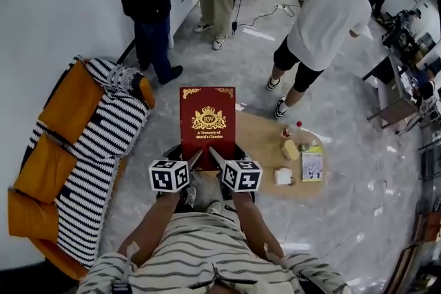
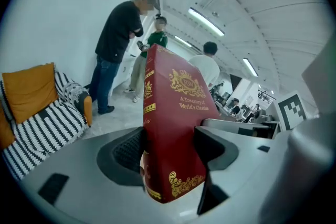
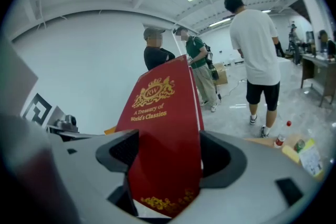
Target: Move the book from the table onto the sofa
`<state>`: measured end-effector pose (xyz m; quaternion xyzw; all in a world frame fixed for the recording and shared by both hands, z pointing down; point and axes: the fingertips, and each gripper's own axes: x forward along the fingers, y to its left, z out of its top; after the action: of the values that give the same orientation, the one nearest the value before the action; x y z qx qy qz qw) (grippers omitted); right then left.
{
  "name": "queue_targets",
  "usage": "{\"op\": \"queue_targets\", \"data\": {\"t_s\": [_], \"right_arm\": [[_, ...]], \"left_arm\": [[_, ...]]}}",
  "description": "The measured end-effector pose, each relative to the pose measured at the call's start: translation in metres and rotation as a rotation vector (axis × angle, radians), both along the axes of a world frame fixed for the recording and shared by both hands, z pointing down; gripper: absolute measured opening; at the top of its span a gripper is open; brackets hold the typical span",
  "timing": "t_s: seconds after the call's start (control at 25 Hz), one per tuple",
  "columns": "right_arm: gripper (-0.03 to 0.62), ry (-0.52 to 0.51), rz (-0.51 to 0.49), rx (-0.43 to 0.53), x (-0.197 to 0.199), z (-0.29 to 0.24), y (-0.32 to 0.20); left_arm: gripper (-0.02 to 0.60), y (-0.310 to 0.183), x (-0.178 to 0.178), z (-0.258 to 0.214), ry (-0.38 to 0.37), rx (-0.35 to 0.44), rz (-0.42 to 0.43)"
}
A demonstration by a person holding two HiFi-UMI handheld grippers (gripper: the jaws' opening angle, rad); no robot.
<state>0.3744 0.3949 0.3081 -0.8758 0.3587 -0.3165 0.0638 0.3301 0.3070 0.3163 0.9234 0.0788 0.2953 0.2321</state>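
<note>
- Head view: red book (image 1: 207, 122) is airborne, near edge pinched by left tongs (image 1: 193, 162) and right tongs (image 1: 218, 160).
- I'd swing it left to the striped sofa (image 1: 83, 141) with both grips level.

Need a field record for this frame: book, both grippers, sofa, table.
book: red hardcover, lifted, lower edge clamped by both grippers
left gripper: jaws shut on book
right gripper: jaws shut on book
sofa: orange, striped throw, on person's left; book not on it
table: low, wooden, ahead-right; small items on it
bystanders: three standing nearby
</note>
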Motion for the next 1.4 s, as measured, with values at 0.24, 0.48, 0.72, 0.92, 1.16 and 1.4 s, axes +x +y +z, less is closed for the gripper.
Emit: {"op": "queue_targets", "data": {"t_s": [0.24, 0.48, 0.72, 0.92, 1.16, 1.4], "right_arm": [[0.360, 0.016, -0.190, 0.006, -0.005, -0.010, -0.043], [0.360, 0.020, -0.324, 0.013, -0.032, -0.025, -0.088], [0.360, 0.024, -0.518, -0.001, -0.079, -0.023, -0.179], [0.360, 0.036, -0.645, 0.003, -0.113, -0.025, -0.228], [0.360, 0.038, -0.784, -0.006, -0.162, -0.023, -0.302], [0.360, 0.042, -0.902, -0.010, -0.203, -0.018, -0.360]], "left_arm": [[0.301, -0.033, -0.020, -0.009, 0.015, 0.003, -0.192], [0.301, -0.070, -0.057, -0.024, 0.021, 0.013, -0.329], [0.301, -0.146, -0.116, -0.021, 0.022, -0.003, -0.522], [0.301, -0.184, -0.157, -0.022, 0.029, -0.004, -0.652], [0.301, -0.246, -0.211, -0.020, 0.032, -0.011, -0.792], [0.301, -0.293, -0.255, -0.014, 0.036, -0.020, -0.908]]}}
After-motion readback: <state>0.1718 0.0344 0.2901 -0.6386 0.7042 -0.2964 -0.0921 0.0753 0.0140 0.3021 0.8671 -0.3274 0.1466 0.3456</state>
